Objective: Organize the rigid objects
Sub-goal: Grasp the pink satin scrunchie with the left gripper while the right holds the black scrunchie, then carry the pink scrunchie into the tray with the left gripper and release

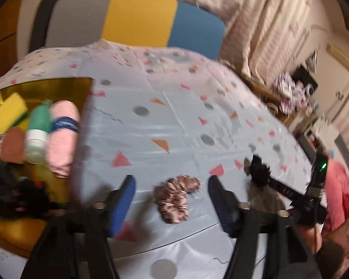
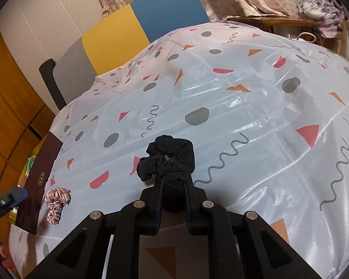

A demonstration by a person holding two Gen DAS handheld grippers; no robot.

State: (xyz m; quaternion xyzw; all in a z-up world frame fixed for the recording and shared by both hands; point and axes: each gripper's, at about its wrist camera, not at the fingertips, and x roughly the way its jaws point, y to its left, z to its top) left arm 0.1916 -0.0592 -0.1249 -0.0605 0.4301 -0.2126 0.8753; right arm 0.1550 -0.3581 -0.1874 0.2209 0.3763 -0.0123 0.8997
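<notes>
My left gripper (image 1: pixel 172 191) is open, its blue fingers either side of a pink satin scrunchie (image 1: pixel 174 198) lying on the patterned tablecloth (image 1: pixel 162 121); the scrunchie also shows in the right wrist view (image 2: pixel 55 204). My right gripper (image 2: pixel 173 183) is shut on a black scrunchie (image 2: pixel 168 162), held just above the cloth; in the left wrist view the black scrunchie (image 1: pixel 259 169) hangs at its tip. A gold-lined box (image 1: pixel 46 88) at the left holds a yellow sponge (image 1: pixel 7 114), a green bottle (image 1: pixel 38 130), pink yarn (image 1: pixel 61 137) and other items.
A grey, yellow and blue chair back (image 2: pixel 137 30) stands behind the table. The box's dark outer wall (image 2: pixel 43 174) shows at the left of the right wrist view. Curtains and a cluttered wooden shelf (image 2: pixel 267 19) lie at the far right.
</notes>
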